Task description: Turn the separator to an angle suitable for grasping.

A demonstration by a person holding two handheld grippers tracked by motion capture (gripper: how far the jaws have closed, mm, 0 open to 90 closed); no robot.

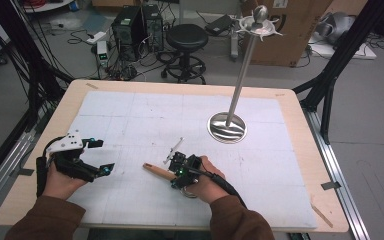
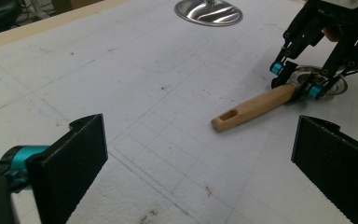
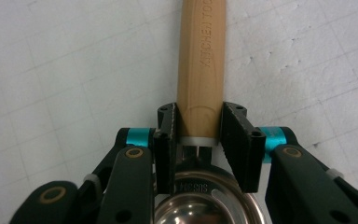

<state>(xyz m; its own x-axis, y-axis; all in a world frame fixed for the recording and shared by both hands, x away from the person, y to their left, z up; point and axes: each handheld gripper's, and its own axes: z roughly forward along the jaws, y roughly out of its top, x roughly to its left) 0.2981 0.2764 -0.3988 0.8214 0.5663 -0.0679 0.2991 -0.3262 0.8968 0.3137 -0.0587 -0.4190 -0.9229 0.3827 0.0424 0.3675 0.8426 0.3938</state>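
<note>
The right gripper (image 1: 180,167) sits near the middle of the white mat (image 1: 130,115) in the high view, clamped on a wooden-handled ladle (image 1: 157,171) lying flat there; the left gripper (image 1: 97,157) hovers well apart at the table's left edge with its jaws spread and nothing between them. A tall metal stand (image 1: 228,125) with hooks on top rises beyond, on the mat's far right part.

In the left gripper view, its own black jaws stand wide apart and empty, looking across at the ladle's handle (image 2: 254,108) and the right gripper (image 2: 296,79) pinching it near the bowl.

In the right gripper view, both pads press the handle (image 3: 200,60) just above the steel bowl (image 3: 203,205).

The grasp looks made, so the lift is likely next: raise it level, then bring the handle's slot to a hook. The stand's pole is the only obstacle
</note>
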